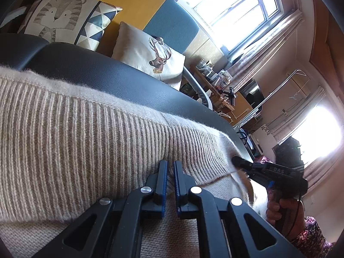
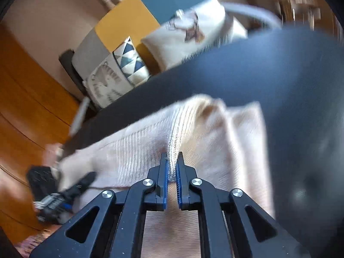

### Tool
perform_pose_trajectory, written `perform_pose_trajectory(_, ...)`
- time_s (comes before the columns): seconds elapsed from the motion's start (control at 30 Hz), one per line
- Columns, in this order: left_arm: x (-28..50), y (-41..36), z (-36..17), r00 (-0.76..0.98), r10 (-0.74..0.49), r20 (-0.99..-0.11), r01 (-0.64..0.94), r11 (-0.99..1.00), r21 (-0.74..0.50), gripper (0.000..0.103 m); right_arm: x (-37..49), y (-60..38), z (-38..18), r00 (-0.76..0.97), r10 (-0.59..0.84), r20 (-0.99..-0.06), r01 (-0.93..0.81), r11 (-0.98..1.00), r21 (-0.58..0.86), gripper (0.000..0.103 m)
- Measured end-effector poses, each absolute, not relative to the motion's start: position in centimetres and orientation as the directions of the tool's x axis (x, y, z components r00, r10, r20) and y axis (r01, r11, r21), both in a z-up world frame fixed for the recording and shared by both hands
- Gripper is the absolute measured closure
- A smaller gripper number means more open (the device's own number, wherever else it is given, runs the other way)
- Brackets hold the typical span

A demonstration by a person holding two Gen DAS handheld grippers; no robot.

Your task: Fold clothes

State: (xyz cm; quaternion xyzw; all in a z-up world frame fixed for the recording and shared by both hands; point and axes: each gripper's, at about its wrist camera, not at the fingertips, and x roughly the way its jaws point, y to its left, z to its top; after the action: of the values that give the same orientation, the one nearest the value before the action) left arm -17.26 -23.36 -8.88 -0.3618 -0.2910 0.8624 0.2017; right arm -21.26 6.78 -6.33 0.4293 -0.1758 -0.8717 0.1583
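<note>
A dark blue-black padded worktop [image 1: 90,68] with a smooth, leather-like skin carries the work; its rounded far edge runs from the left to the right in the left wrist view. A beige knitted sweater [image 1: 75,133] lies directly on it, covering the near part, its ribbed band stretched along the far side with a strip of bare worktop beyond. In the blurred right wrist view the sweater [image 2: 215,133] lies bunched on the worktop [image 2: 279,81], bare to the right and far side.

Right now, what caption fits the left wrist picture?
Left gripper pinches a beige sweater on a black table.
</note>
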Motion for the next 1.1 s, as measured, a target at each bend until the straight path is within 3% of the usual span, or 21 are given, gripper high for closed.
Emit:
perform_pose_trajectory(0.07,-17.3,-23.4,-8.9,-0.657,0.56,-0.506,-0.138,-0.748,-0.649,0.096,-20.9,6.2,-5.2,-0.614,-0.363,-0.701,0.152,-0.926,0.346,0.097)
perform_pose_trajectory(0.17,-17.3,-23.4,-8.9,-0.656,0.561,-0.504,-0.138,-0.746,-0.651,0.096,-21.4,5.2,-6.5,-0.556,-0.272,-0.786,0.155,-0.962,0.224,0.094)
perform_pose_trajectory(0.23,-17.4,-23.4,-8.9,-0.656,0.563,-0.503,-0.139,-0.744,-0.653,0.096,-21.3,6.4,-7.7,-0.539,-0.269,-0.798,0.085,-0.96,0.266,0.091)
perform_pose_trajectory(0.4,-17.4,-23.4,-8.9,-0.656,0.566,-0.499,-0.14,-0.741,-0.656,0.096,-20.4,9.7,-6.9,-0.658,-0.322,-0.681,-0.007,-0.901,0.433,0.091)
perform_pose_trajectory(0.6,-17.4,-23.5,-8.9,-0.656,0.569,-0.497,-0.141,-0.739,-0.659,0.096,-23.6,6.9,-6.6,-0.644,-0.393,-0.656,0.128,-0.901,0.414,0.091)
perform_pose_trajectory(0.73,-17.4,-23.5,-8.9,-0.656,0.57,-0.495,-0.142,-0.737,-0.661,0.096,-25.0,5.6,-10.1,-0.551,-0.298,-0.779,0.076,-0.948,0.308,0.093)
perform_pose_trajectory(0.83,-17.3,-23.5,-8.8,-0.657,0.566,-0.498,-0.137,-0.739,-0.66,0.096,-24.2,7.3,-10.6,-0.609,-0.348,-0.712,0.074,-0.919,0.386,0.094)
perform_pose_trajectory(0.97,-16.8,-23.5,-8.3,-0.665,0.542,-0.514,-0.114,-0.754,-0.647,0.096,-23.9,7.6,-9.8,-0.595,-0.341,-0.728,0.057,-0.921,0.385,0.093)
perform_pose_trajectory(1.1,-16.2,-23.5,-7.8,-0.672,0.517,-0.53,-0.092,-0.768,-0.633,0.096,-21.5,6.4,-6.3,-0.666,-0.358,-0.654,0.073,-0.904,0.421,0.09)
